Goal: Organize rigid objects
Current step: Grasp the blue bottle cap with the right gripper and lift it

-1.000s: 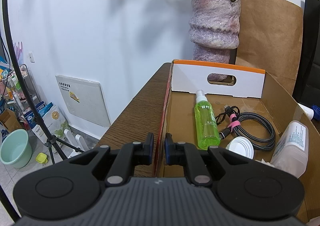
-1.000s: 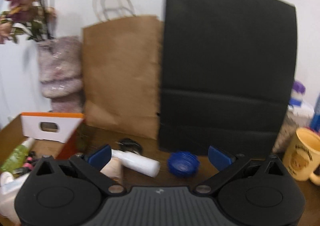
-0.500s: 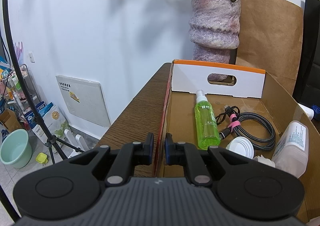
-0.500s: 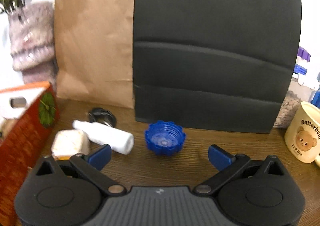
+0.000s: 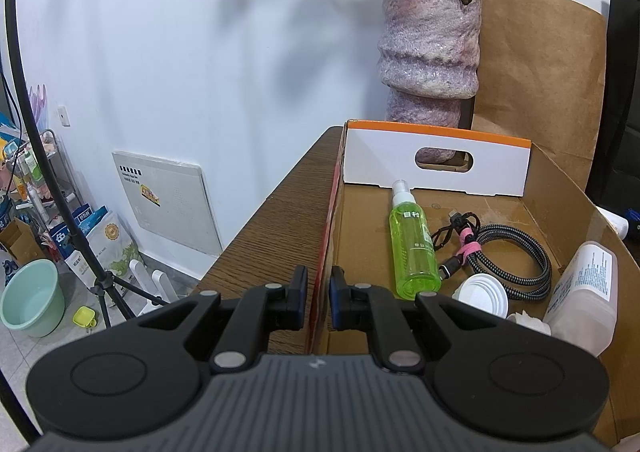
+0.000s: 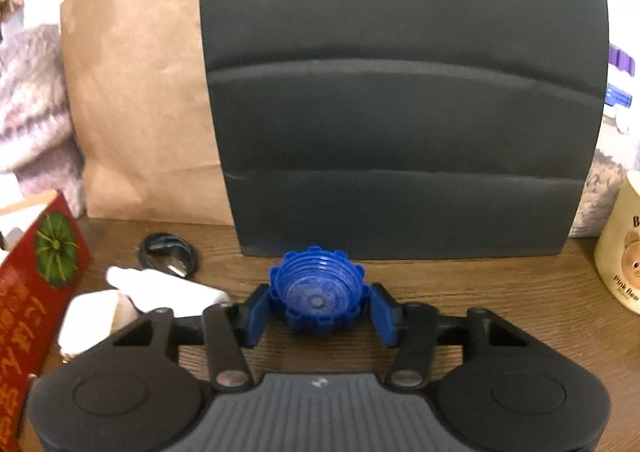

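My left gripper (image 5: 318, 294) is shut on the near left wall of the cardboard box (image 5: 326, 236). Inside the box lie a green spray bottle (image 5: 414, 248), a braided cable (image 5: 516, 256), a white lid (image 5: 482, 292) and a white plastic bottle (image 5: 584, 292). My right gripper (image 6: 318, 310) straddles a blue ribbed cap (image 6: 316, 290) on the wooden table (image 6: 500, 292); its fingers stand close on both sides of the cap, the left touching, the right with a small gap. A white tube (image 6: 168, 288), a pale square item (image 6: 90, 320) and a black cable coil (image 6: 168, 252) lie left of the cap.
A black paper bag (image 6: 400, 111) and a brown paper bag (image 6: 136, 111) stand right behind the cap. A cream bear mug (image 6: 622, 252) stands at the right. A purple vase (image 5: 430, 47) stands behind the box. The table's left edge drops to the floor.
My right gripper has moved forward and down to the blue cap and its fingers have closed in around it. The left gripper and the box have not moved.
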A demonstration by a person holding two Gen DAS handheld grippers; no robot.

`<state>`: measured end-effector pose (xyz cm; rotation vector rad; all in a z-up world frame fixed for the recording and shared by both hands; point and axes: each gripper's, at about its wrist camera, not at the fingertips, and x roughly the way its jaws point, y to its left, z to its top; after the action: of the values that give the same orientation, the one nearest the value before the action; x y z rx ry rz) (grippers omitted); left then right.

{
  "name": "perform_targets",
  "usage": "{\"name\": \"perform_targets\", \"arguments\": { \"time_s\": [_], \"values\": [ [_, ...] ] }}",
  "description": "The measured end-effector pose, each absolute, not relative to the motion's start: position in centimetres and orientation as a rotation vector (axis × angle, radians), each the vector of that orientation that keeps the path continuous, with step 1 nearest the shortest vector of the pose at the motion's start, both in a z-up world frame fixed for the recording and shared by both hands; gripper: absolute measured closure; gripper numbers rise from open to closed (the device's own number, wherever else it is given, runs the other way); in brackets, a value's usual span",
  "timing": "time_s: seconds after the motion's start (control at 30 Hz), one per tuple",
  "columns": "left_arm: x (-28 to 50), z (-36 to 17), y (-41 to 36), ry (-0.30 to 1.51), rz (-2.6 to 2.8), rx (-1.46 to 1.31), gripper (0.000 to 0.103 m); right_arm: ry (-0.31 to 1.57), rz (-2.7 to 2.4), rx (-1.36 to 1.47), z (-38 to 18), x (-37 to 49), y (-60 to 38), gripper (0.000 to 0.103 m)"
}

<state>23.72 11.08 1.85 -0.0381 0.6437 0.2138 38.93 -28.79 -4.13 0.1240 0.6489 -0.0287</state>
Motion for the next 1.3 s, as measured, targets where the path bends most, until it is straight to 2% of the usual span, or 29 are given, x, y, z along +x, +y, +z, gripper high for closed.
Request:
{"name": "perform_targets", "arguments": {
  "time_s": [0.73,1.3],
  "values": [
    [23.7,1.9,11.1,0.643,0.216,-0.037,0.091,0.499,-0.11,0.09,-1.9,35.7,-28.5,0.051],
    [23.7,1.9,11.1,0.643,0.216,-0.037,0.091,0.344,0.122,0.004,3.2,30.7,-21.8,0.051]
  ]
}}
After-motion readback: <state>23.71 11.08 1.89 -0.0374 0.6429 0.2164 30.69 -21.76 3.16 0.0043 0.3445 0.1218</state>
